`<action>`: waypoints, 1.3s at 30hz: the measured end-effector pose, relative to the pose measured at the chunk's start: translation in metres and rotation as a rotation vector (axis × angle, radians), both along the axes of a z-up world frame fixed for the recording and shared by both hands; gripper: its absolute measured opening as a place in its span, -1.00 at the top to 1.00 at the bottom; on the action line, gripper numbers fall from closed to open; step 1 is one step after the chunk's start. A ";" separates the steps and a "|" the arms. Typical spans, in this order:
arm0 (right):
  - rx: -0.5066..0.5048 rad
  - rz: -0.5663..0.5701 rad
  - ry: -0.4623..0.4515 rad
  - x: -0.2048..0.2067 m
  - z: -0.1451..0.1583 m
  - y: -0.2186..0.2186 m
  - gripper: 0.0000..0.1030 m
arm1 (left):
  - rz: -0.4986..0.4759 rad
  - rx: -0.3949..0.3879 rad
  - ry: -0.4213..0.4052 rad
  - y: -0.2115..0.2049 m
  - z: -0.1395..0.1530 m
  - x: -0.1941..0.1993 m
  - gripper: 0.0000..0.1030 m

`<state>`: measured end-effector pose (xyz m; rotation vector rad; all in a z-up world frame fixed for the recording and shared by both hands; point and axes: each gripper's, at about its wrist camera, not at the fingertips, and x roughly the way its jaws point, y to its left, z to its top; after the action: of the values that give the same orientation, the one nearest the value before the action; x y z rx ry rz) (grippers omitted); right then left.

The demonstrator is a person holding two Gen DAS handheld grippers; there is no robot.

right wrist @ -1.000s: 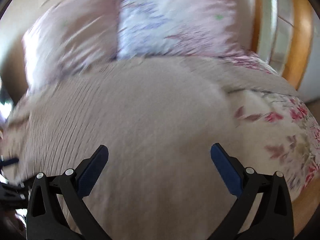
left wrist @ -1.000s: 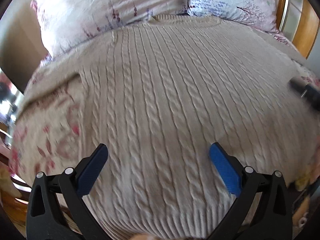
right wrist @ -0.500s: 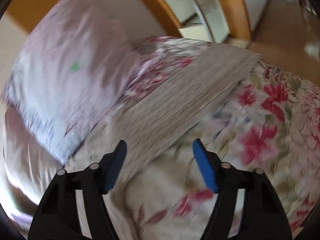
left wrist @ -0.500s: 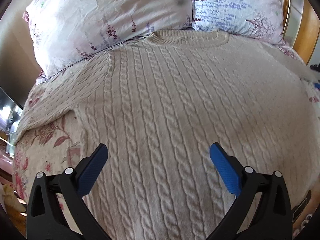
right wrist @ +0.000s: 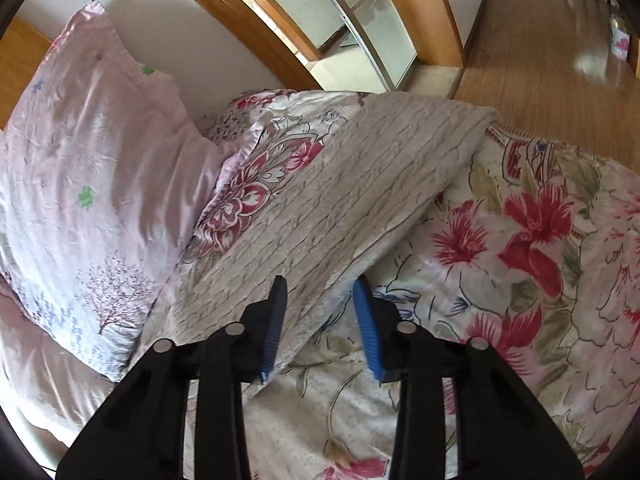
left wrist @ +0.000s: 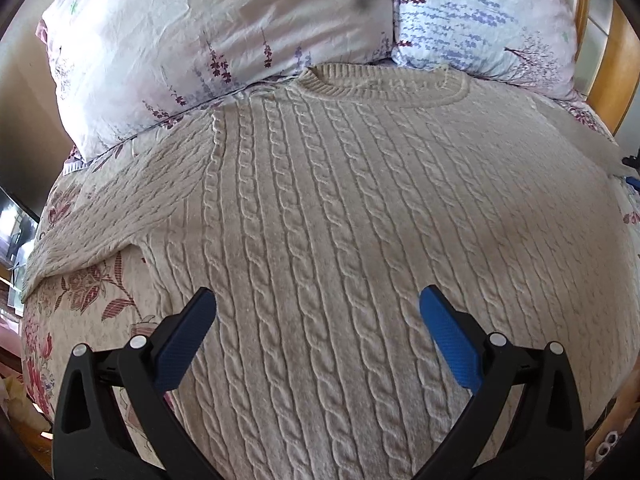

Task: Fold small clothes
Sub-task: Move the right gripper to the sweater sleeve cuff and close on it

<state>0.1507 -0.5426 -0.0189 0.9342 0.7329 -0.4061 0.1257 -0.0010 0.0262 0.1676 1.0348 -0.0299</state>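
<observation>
A cream cable-knit sweater (left wrist: pixel 340 208) lies flat, front up, on a floral bedspread (left wrist: pixel 80 304), its collar toward the pillows. My left gripper (left wrist: pixel 318 312) is open wide and empty above the sweater's lower body. In the right wrist view the sweater's right sleeve (right wrist: pixel 360 192) stretches out toward the bed's edge. My right gripper (right wrist: pixel 320 292) is partly closed with its jaws around the sleeve's lower edge near the shoulder end, a gap still between the blue pads (right wrist: pixel 366 320) and the knit. The right gripper's tip shows at the left wrist view's right edge (left wrist: pixel 632 180).
Two pale floral pillows (left wrist: pixel 224 40) (left wrist: pixel 480 20) lie at the head of the bed. A wooden headboard (right wrist: pixel 248 20) curves behind them. Wood floor (right wrist: pixel 540 60) lies beyond the bed's right side. The floral bedspread (right wrist: pixel 520 260) surrounds the sleeve.
My right gripper swung right from over the sweater body to the right sleeve and narrowed its jaws around the sleeve's edge. My left gripper pulled back slightly, showing more collar and pillows.
</observation>
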 end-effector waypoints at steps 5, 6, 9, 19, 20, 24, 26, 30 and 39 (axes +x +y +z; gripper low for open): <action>-0.046 -0.007 0.021 0.003 0.000 0.002 0.55 | 0.007 -0.001 0.011 0.004 -0.002 0.007 -0.97; -0.056 -0.006 0.025 0.004 0.000 0.002 0.57 | 0.007 0.000 0.010 0.004 -0.002 0.007 -0.97; -0.066 -0.002 0.028 0.004 -0.001 0.003 0.67 | 0.003 -0.004 0.004 0.005 -0.001 0.009 -0.97; -0.103 0.017 0.004 0.004 0.006 0.009 0.77 | 0.006 -0.031 -0.008 0.012 -0.001 0.008 -0.97; -0.106 0.021 -0.001 0.004 0.008 0.010 0.77 | 0.006 -0.036 -0.007 0.012 -0.001 0.008 -0.97; -0.111 0.027 -0.008 0.004 0.012 0.013 0.77 | 0.009 -0.032 -0.004 0.011 -0.002 0.010 -0.97; -0.108 0.027 -0.006 0.003 0.010 0.013 0.77 | 0.005 -0.023 -0.006 0.010 -0.002 0.010 -0.97; -0.101 0.027 -0.002 0.004 0.007 0.014 0.77 | -0.003 -0.021 -0.007 0.008 -0.002 0.009 -0.97; -0.116 0.075 -0.052 0.007 0.024 0.029 0.77 | -0.003 -0.031 -0.012 0.009 0.000 0.009 -0.97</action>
<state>0.1575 -0.5134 0.0048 0.8031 0.6880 -0.3532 0.1348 0.0081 0.0257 0.1407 1.0213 -0.0475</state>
